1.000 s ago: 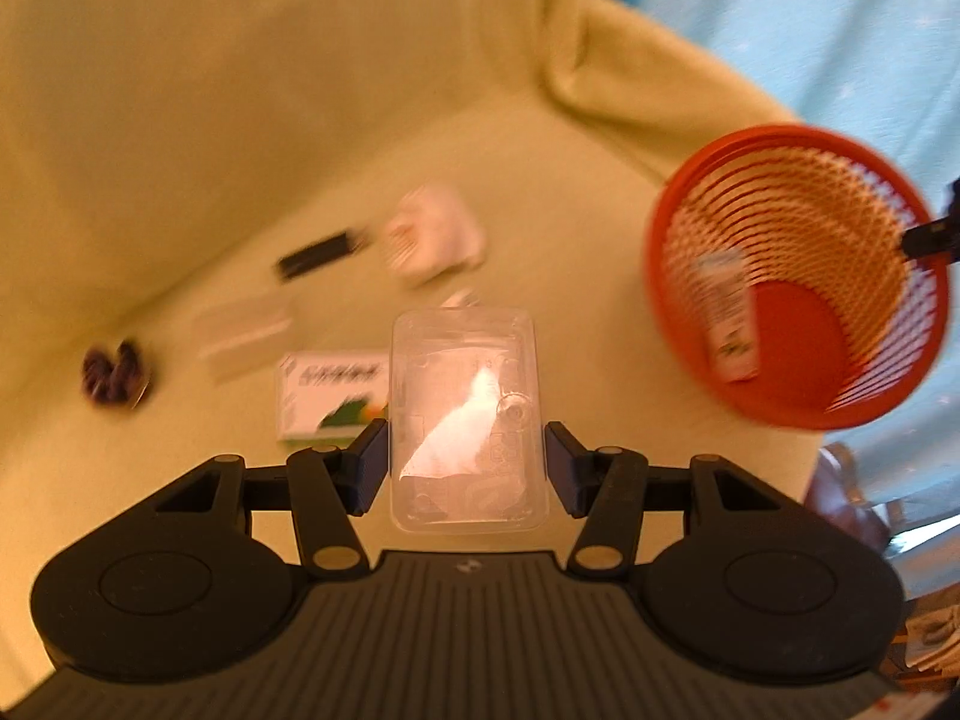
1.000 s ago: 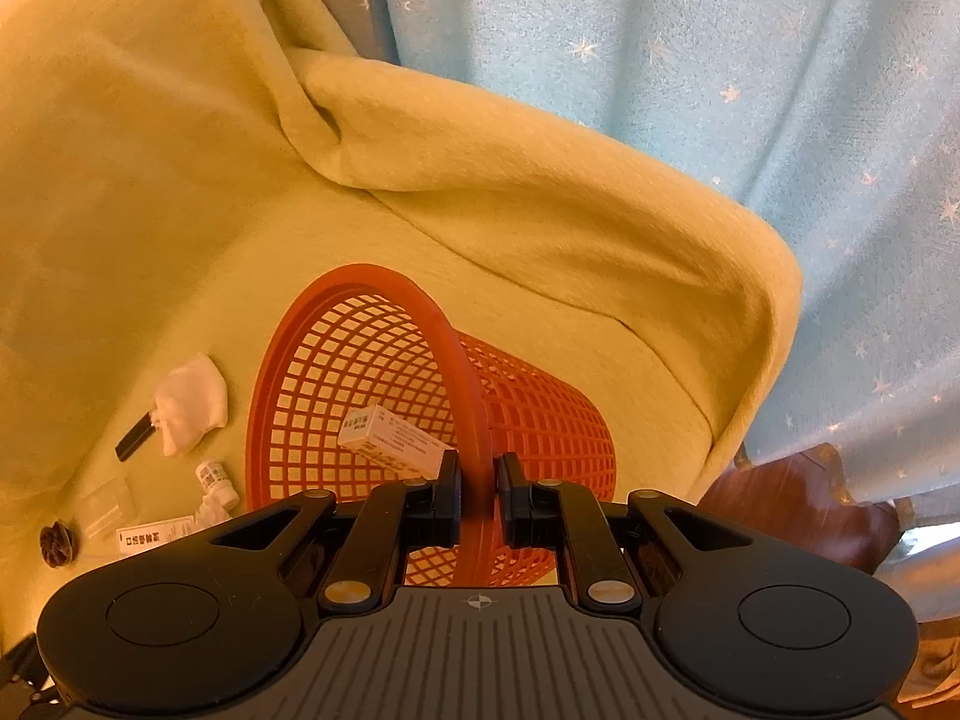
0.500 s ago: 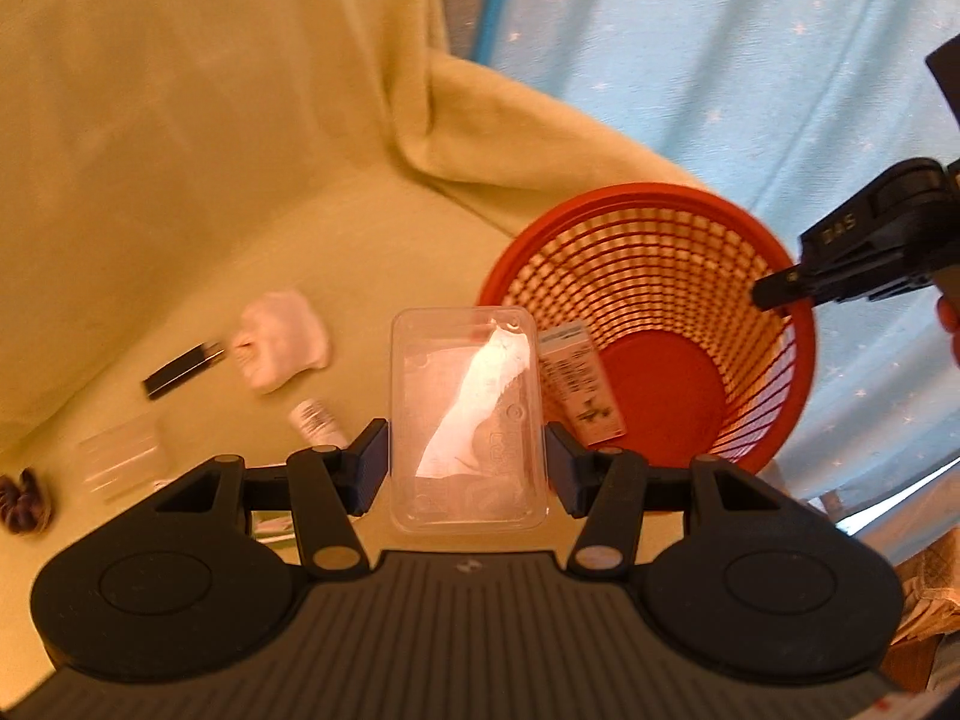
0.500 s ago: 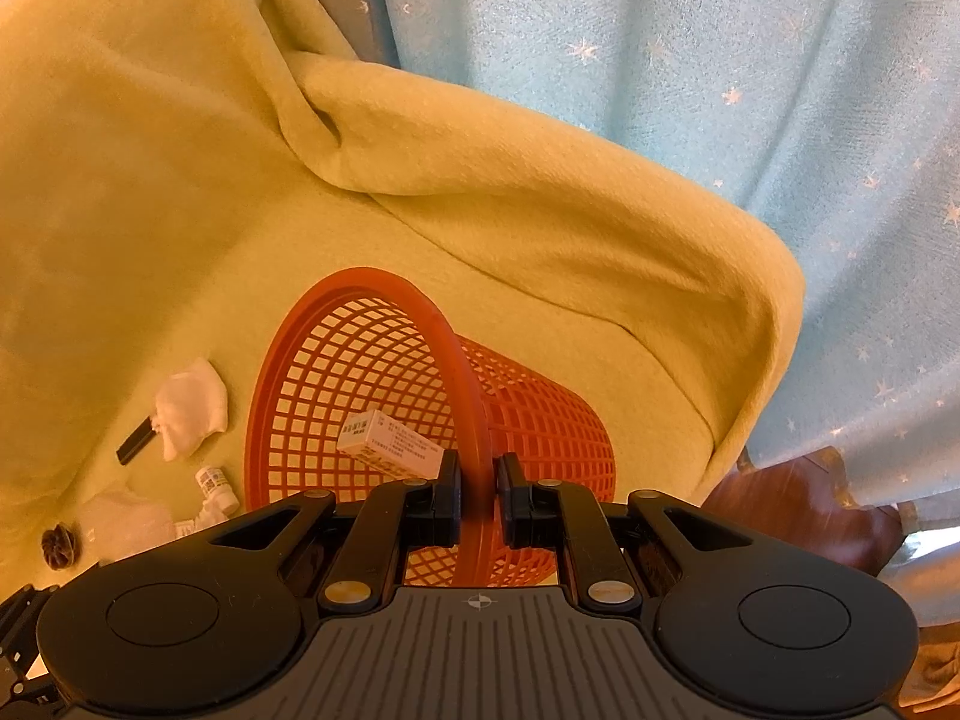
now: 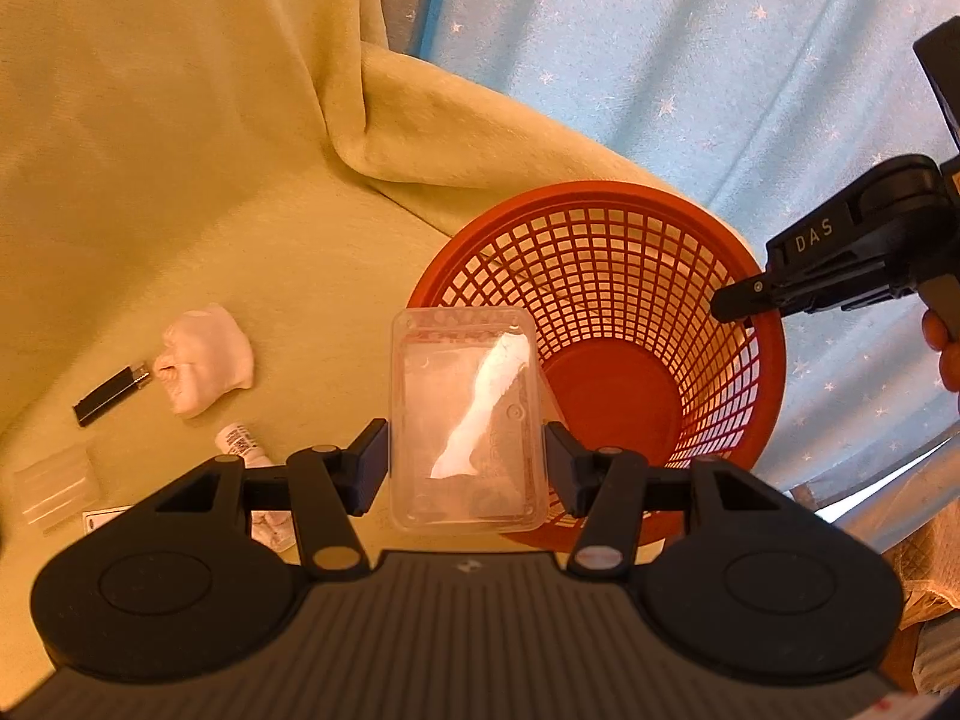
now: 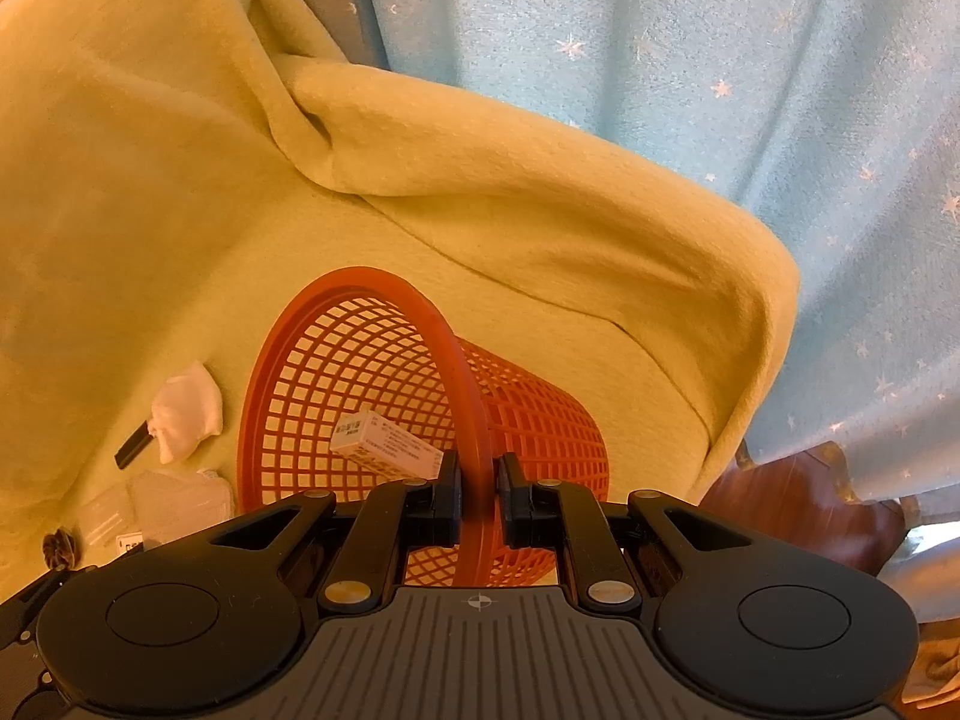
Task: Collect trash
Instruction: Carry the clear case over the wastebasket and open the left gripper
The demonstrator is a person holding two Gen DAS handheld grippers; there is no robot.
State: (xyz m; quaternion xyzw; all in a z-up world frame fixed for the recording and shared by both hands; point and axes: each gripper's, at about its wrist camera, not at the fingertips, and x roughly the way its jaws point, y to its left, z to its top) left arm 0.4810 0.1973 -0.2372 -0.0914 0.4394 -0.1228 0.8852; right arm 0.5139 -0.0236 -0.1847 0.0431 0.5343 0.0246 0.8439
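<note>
The clear rectangular plastic tray (image 5: 468, 420) is hanging between the fingers of the left gripper (image 5: 467, 468), which are clamping it by its two long sides, and it is overlapping the near rim of the round orange mesh plastic basket (image 5: 606, 276) at about 7 o'clock of the basket's mouth. The right gripper (image 6: 478, 498) is pinching the basket's rim, jaws closed on the orange band, and appears to be tipping the basket's opening toward the tray. Inside, a small white printed carton (image 6: 387, 447) is lying against the mesh.

The step in hand looks like the drop-off: the tray is arriving at the opening but not yet inside it. The next move probably calls for carrying the tray further toward 1 o'clock, past the rim, then parting the fingers.

On the yellow-green blanket (image 5: 210, 180), at 9 o'clock of the basket, a crumpled white tissue (image 5: 204, 360), a black stick-shaped object (image 5: 108, 397) and a small white tube (image 5: 243, 445) are waiting.
</note>
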